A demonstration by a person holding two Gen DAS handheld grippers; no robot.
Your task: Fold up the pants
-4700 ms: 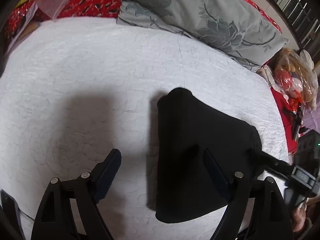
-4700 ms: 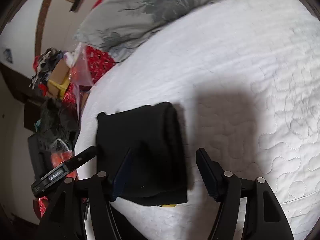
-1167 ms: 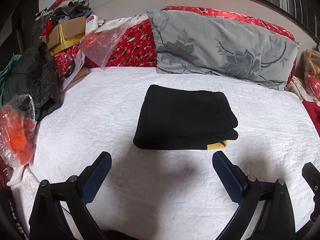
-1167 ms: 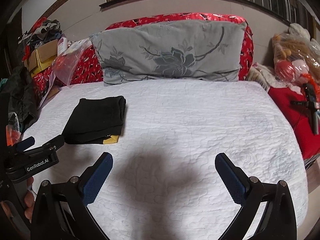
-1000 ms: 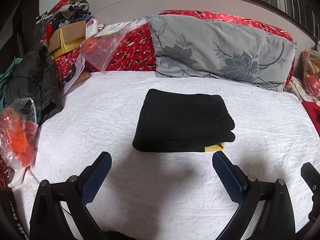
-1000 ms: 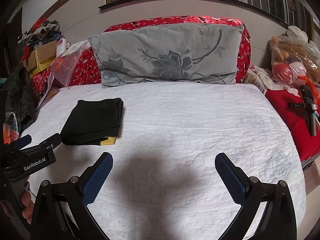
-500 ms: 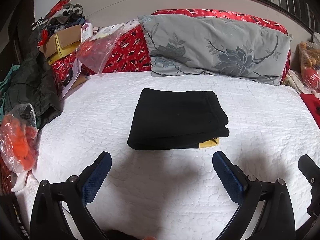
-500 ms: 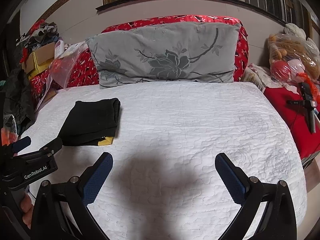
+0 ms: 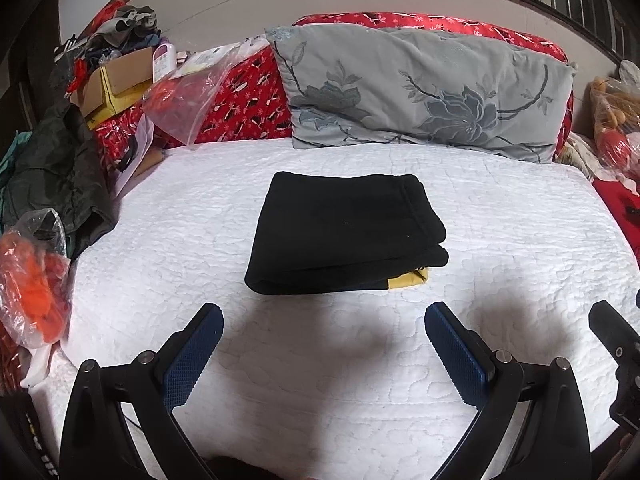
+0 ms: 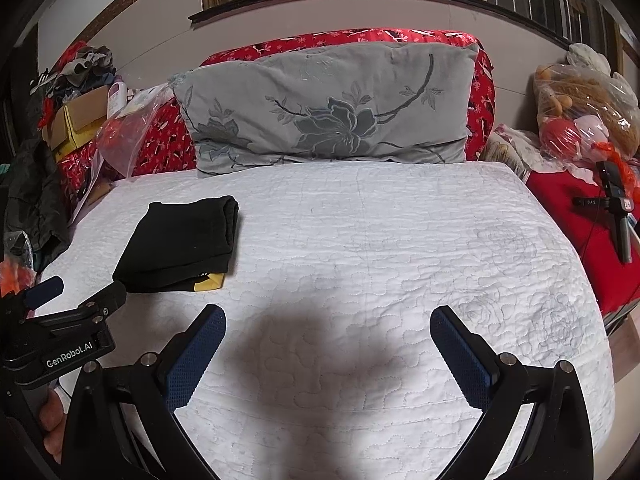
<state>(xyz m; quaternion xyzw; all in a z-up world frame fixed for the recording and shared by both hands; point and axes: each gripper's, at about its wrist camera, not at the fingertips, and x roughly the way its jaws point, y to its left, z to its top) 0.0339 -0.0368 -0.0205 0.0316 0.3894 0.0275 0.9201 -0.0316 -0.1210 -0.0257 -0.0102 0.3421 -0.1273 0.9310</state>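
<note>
The black pants [image 9: 344, 232] lie folded into a thick rectangle on the white quilted bed [image 9: 520, 216], with a yellow patch showing at the near right corner. In the right wrist view the pants [image 10: 180, 240] sit at the left of the bed. My left gripper [image 9: 322, 340] is open and empty, held back from the pants near the bed's front edge. My right gripper [image 10: 328, 344] is open and empty over bare quilt to the right of the pants. The left gripper's body shows at the left edge of the right wrist view.
A grey flowered pillow [image 9: 424, 92] leans on a red headboard cushion [image 9: 240, 96] behind the pants. Plastic bags, a cardboard box [image 9: 116, 80] and dark clothes [image 9: 52, 168] crowd the left side. A bag of toys [image 10: 580, 116] and a black device [image 10: 612, 204] lie at the right.
Both grippers have drawn back from the folded pants and risen to look across the bed. In the last second the views shift only slightly; the pants lie still.
</note>
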